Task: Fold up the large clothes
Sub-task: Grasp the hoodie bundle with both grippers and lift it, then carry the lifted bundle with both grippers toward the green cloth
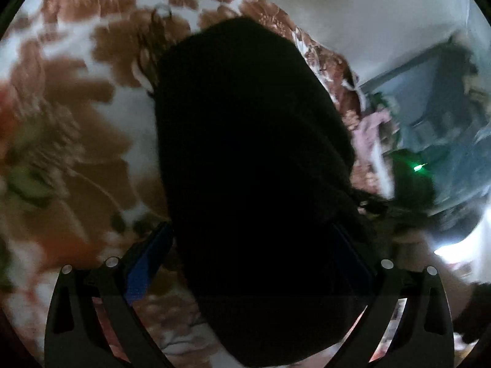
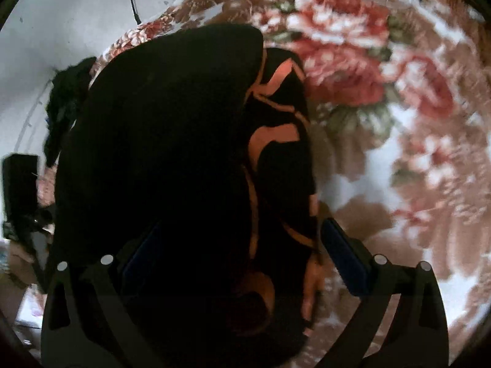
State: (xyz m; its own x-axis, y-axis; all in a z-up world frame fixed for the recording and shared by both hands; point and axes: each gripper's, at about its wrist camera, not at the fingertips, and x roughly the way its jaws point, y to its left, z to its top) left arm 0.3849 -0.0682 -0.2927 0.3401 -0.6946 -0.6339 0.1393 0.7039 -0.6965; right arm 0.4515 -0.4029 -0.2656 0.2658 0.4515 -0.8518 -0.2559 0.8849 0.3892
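Straddling one black garment (image 1: 251, 153) over one floral blanket (image 1: 70, 141), both claws (image 1: 254, 245) (image 2: 242, 245) stand spread wide.

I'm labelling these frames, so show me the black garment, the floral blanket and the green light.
Black garment (image 1: 251, 159): left wrist view, middle of the dark cloth between the fingers.
Floral blanket (image 2: 399, 141): right wrist view, bare patch beside the red flowers.
Green light (image 1: 418, 167): left wrist view, the glowing spot itself.

A bulky black fabric garment with peach-orange stripes (image 2: 172, 141) fills the gap between the right gripper's (image 2: 242, 254) fingers and likewise blocks the left gripper (image 1: 251, 254). The floral brown-and-red bedspread (image 2: 399, 153) lies open beside it (blurred), toward its edges.
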